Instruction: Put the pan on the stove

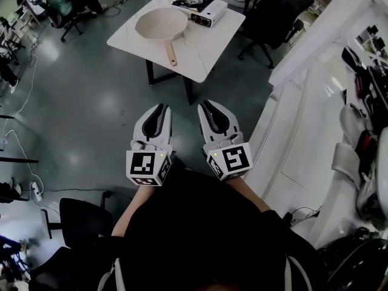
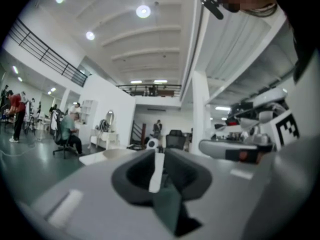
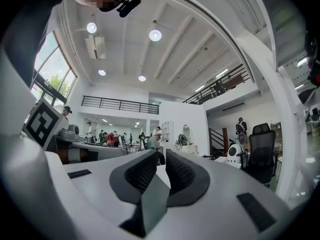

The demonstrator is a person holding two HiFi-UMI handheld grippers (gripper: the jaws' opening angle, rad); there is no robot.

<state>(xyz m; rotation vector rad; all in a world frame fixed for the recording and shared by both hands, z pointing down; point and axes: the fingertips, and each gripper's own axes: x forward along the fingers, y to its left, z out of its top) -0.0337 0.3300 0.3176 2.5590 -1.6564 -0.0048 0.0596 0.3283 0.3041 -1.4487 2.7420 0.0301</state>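
A beige pan [image 1: 160, 23] with a wooden handle [image 1: 170, 52] lies on a white table [image 1: 209, 47] far ahead in the head view. Behind it on the same table stands a white portable stove [image 1: 200, 6] with a black top, and the pan is beside it, not on it. My left gripper [image 1: 160, 108] and right gripper [image 1: 206, 106] are held side by side close to my body, well short of the table, over the grey floor. Both are shut with nothing between their jaws. The left gripper view shows that gripper [image 2: 159, 156] pointing toward the table's edge [image 2: 100, 156].
A black office chair [image 1: 276, 11] stands right of the table, and another chair [image 1: 66, 8] with a seated person is at the far left. A white partition [image 1: 315, 102] runs along my right. A black chair [image 1: 82, 220] sits at the lower left, with cables and a power strip [image 1: 35, 191] on the floor.
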